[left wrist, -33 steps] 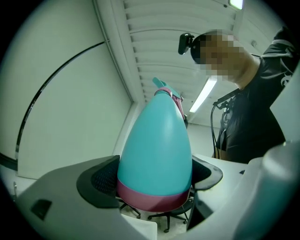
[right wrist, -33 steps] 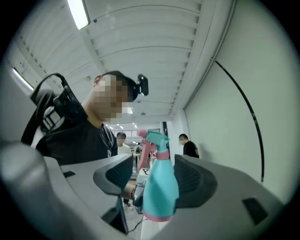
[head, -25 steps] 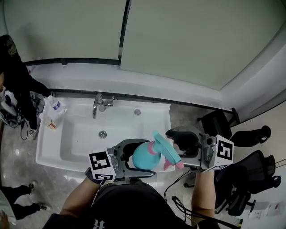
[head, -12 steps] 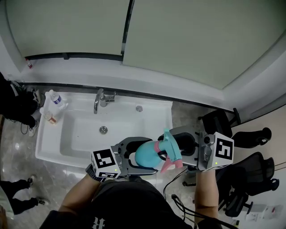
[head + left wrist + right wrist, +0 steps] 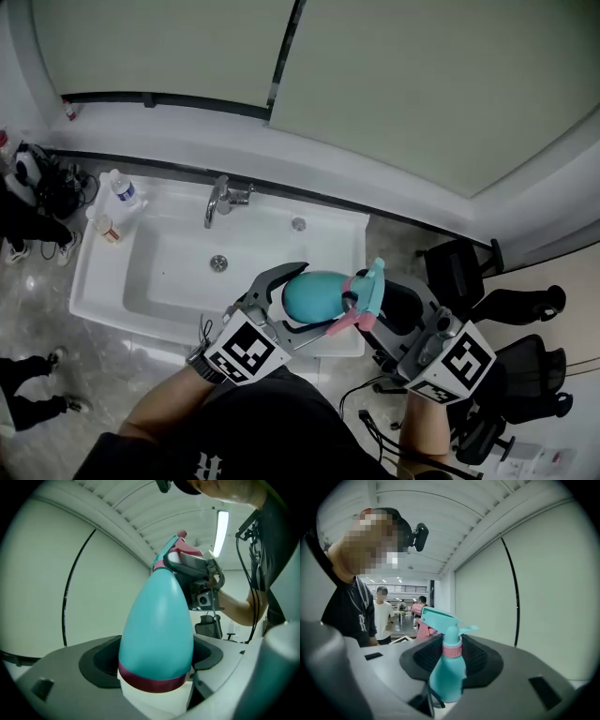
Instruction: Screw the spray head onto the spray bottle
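A teal spray bottle [image 5: 314, 295] with a pink band near its white base lies tilted above the front rim of the sink. My left gripper [image 5: 298, 305] is shut on its body [image 5: 157, 630], one jaw on each side. The teal spray head [image 5: 367, 281] with pink collar [image 5: 451, 648] and pink trigger sits on the bottle's neck and points right. My right gripper [image 5: 380, 314] comes in from the lower right. In the right gripper view its dark pads [image 5: 423, 658] close in on the neck and collar, and the spray head [image 5: 440, 618] stands out past them.
A white sink [image 5: 141, 281] with a chrome faucet [image 5: 223, 199] lies below and left of the bottle. Small bottles [image 5: 120, 187] stand at its far left corner. Black office chairs [image 5: 459, 267] stand to the right. A person's legs [image 5: 28, 398] show at the left edge.
The right gripper has swung down to the lower right and its jaws have narrowed onto the spray head. The bottle has moved slightly right and up in the left gripper.
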`<state>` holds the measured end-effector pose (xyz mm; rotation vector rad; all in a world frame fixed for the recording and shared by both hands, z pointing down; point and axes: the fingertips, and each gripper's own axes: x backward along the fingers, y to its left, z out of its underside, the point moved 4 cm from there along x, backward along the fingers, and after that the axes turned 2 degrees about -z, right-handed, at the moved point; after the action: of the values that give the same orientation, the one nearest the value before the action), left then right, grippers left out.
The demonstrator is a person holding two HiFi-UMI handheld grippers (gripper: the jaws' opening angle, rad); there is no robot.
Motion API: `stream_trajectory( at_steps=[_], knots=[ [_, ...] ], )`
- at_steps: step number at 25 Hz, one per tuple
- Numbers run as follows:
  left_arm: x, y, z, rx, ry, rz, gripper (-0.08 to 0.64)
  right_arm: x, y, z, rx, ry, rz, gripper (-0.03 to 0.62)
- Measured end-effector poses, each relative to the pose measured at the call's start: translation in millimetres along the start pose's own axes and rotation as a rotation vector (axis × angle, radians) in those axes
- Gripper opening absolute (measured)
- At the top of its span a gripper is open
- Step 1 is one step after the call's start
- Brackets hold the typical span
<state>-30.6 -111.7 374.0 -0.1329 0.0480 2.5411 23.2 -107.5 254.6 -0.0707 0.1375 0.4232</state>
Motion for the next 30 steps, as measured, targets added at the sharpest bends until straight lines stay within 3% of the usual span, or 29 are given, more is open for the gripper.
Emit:
stream_trajectory(
  at_steps=[4,7,9,11,13,16,18,21,26,30],
  knots=[
    [-3.4,11.7,8.8,-0.023,0.024,-0.1,0.42,-8.5,-5.6,6.5,-0.027,0.009,0.225,0.13],
    [-8.3,13.7,17.1,0.048,0.033,-0.041,0.42,-17.4,-9.2,14.0,0.01,0.061,0.356,0.13],
    [-10.4,10.8,21.9,0.133,0.023,0.035,0.422,-21.6,-9.1,17.7,0.014,0.089,0.364,0.132],
    [-9.9,10.2,23.2,0.204,0.006,0.097,0.422,-20.8,-7.2,18.4,-0.028,0.085,0.31,0.132],
    [-7.1,12.6,19.4,0.235,-0.006,0.147,0.422,-14.9,-5.3,17.1,-0.109,0.05,0.202,0.138],
    [-0.5,13.2,10.4,0.192,0.003,0.196,0.422,1.3,-8.1,15.1,-0.25,-0.038,-0.017,0.169],
    [3.9,12.8,5.4,0.147,0.019,0.211,0.422,8.5,-16.1,13.8,-0.289,-0.076,-0.106,0.18],
    [6.6,12.3,0.6,0.105,0.043,0.218,0.422,3.3,-14.3,5.4,-0.214,-0.05,-0.177,0.219],
    [4.5,4.6,-1.5,0.049,0.081,0.229,0.422,-17.0,-9.0,-7.4,-0.088,0.025,-0.218,0.218],
    [7.0,1.7,-3.4,0.105,0.054,0.277,0.422,-18.5,-7.1,-12.0,-0.086,-0.035,-0.242,0.152]
  ],
)
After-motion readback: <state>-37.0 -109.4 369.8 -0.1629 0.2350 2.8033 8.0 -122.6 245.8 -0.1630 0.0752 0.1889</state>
